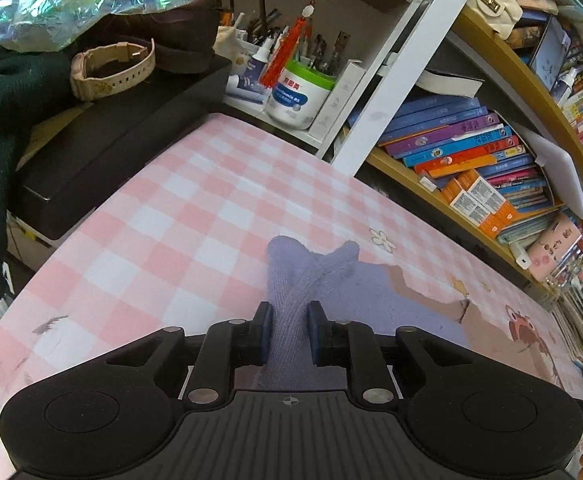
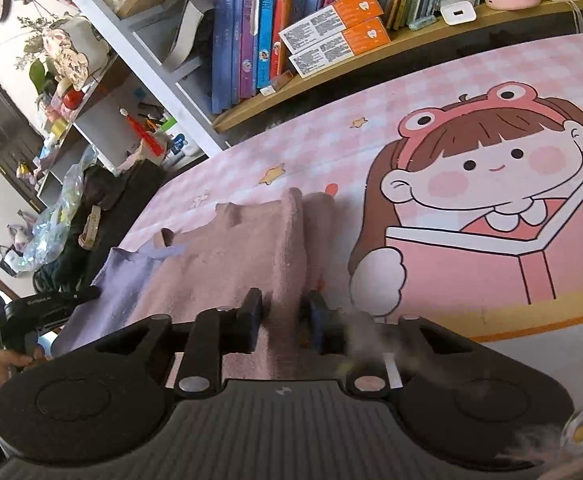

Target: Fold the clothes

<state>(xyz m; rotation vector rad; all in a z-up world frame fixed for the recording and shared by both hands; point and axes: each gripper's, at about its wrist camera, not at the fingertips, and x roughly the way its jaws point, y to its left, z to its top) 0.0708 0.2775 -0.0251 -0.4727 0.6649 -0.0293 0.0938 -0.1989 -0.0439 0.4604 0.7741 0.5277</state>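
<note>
mat: pink checked table cover with a printed cartoon girl | shelf: books stacked flat, two orange boxes | desk edge: white tub, red tassel, beige watch on a black box

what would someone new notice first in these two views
The big cartoon girl in a frog hat, printed on the pink checked table mat, fills the right of the right wrist view. Next comes the pink and lavender garment lying on the mat, with the right gripper pinching a pink fold and the left gripper pinching a lavender fold. Crowded bookshelves line the far side.
</note>
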